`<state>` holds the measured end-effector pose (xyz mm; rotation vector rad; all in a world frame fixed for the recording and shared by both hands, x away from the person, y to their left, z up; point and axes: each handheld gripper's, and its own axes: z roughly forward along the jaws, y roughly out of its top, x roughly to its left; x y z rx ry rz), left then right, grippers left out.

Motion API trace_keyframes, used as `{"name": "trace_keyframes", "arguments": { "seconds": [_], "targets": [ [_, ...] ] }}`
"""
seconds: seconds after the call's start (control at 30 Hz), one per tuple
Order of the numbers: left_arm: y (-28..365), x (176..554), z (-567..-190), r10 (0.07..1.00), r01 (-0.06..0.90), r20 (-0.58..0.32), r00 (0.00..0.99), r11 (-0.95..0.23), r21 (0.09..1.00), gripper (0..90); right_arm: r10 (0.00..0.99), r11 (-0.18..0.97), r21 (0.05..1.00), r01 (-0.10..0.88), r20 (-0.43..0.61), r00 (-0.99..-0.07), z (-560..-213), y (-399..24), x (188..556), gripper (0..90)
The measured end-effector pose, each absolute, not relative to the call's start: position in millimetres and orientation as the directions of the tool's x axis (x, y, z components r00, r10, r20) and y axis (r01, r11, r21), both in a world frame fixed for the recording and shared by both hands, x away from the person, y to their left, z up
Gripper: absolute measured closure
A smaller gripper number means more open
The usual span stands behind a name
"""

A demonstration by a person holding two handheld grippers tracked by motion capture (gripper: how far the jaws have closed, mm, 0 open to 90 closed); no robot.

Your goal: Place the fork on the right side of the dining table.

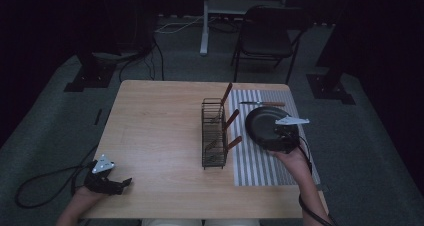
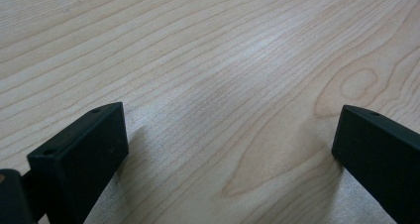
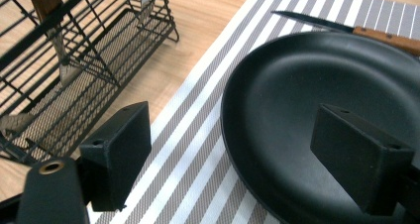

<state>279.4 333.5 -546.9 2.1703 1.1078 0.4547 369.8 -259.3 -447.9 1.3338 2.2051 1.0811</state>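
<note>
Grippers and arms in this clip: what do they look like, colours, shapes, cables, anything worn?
Both grippers are black. The left gripper and right gripper each carry a grey three-cornered plate on top. Their jaws are blocky and matt black, with small holes on the upper faces. A black cable trails from each: the left cable loops on the floor, the right cable runs along the forearm. The forearms show no sleeves.

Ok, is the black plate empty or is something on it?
Empty. The right gripper view shows the black plate bare inside; the knife lies beyond it on the striped mat.

left tool (image 2: 230, 149) | jaws wide apart | over bare wooden table (image 2: 208, 60)
</note>
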Motion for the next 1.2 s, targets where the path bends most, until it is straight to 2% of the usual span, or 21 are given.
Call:
{"name": "trace_keyframes", "arguments": {
  "seconds": [0.63,1.2],
  "targets": [
    [333.5,279.4,-546.9,0.813,0.587,0.012,0.583,-0.431,0.685,0.8,0.846,0.244,0.783,0.572,0.116,-0.52,-415.1,-241.0,403.9,17.4],
    [333.5,279.4,-546.9,0.813,0.587,0.012,0.583,-0.431,0.686,0.8,0.843,0.282,0.788,0.547,0.069,-0.534,-384.5,-210.6,439.7,17.5]
  ]
}}
